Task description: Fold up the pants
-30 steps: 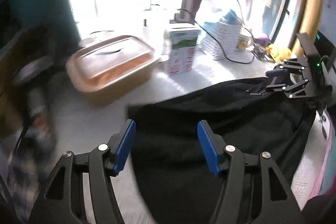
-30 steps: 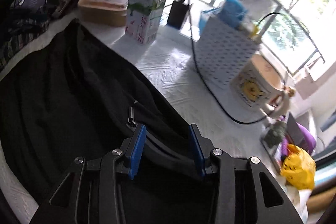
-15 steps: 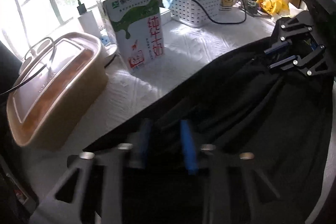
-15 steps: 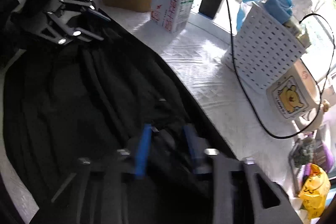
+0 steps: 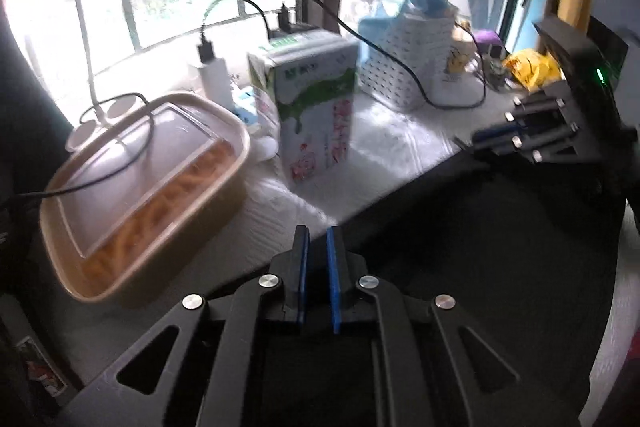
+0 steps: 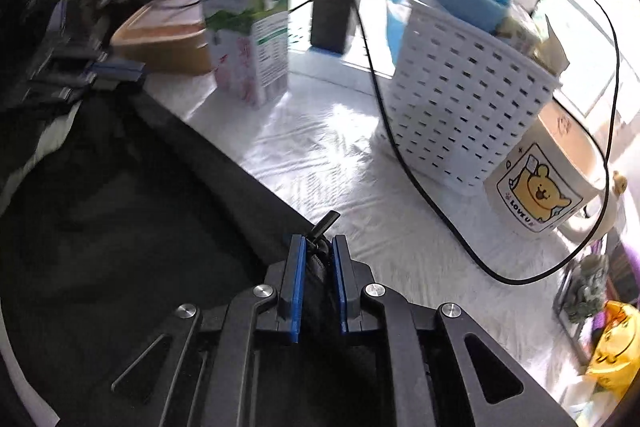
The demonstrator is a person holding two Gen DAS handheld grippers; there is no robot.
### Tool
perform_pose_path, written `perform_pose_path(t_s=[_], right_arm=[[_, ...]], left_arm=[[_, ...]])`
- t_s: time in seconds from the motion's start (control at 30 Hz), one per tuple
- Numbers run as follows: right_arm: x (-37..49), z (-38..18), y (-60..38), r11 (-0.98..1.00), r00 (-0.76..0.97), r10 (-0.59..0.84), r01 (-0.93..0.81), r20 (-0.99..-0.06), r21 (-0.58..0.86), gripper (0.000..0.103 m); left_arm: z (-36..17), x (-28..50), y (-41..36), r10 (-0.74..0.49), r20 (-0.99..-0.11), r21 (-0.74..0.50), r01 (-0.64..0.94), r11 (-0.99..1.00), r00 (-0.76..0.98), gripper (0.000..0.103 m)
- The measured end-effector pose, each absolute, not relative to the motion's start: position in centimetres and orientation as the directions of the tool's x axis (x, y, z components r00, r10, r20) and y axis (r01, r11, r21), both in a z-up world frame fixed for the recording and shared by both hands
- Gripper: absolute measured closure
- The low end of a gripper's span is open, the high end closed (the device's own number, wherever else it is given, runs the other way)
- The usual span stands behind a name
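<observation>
Now both tongs have just closed, pinching the black, creased pants (image 6: 132, 211).

The left claw (image 5: 316, 239) is built of matte black plastic links, with a thin blue pad set on the inner face of each finger. Four round silver screw heads are spread across its linkage, and triangular cut-outs are seen in the outer arms. The right claw (image 6: 319, 243) is made to the same pattern; a green light is lit on its black housing.
</observation>
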State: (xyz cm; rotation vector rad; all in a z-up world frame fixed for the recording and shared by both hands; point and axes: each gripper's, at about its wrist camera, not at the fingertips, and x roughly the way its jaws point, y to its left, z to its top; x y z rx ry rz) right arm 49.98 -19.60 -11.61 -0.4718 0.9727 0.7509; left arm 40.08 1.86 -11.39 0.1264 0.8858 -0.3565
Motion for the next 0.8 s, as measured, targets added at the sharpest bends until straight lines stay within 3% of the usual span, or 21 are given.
perform_pose_path(t_s=[0.23,0.4,0.6,0.7,0.8], right_arm=[[51.7,-9.3,-21.5,0.766,0.444,0.351,-0.643,-0.824,-0.02,0.086],[48.6,-7.6,-22.5,0.767,0.475,0.385,-0.641,-0.791,-0.012,0.086],[45.6,-9.9,-20.7,0.686,0.354,0.39,-0.727,-0.85,0.012,0.086],[46.5,-11.8,-20.2,0.71,0.368,0.322,-0.704,-0.872,-0.035,0.086],[49.5,-12.4,-21.3,0.77,0.346,0.347,-0.635,-0.872,0.054,0.086]], left_arm=[[-14.0,40.2,0.5,-0.212,-0.816,-0.008,0.357,0.934,0.537,0.094],[-13.2,40.2,1.5,-0.166,-0.795,0.009,0.286,0.958,0.583,0.094],[-11.4,38.3,1.6,-0.223,-0.768,-0.026,0.319,0.948,0.6,0.094],[-12.3,38.0,1.4,-0.255,-0.787,-0.066,0.333,0.94,0.562,0.094],[-14.3,38.4,1.3,-0.23,-0.821,-0.067,0.311,0.948,0.523,0.093]])
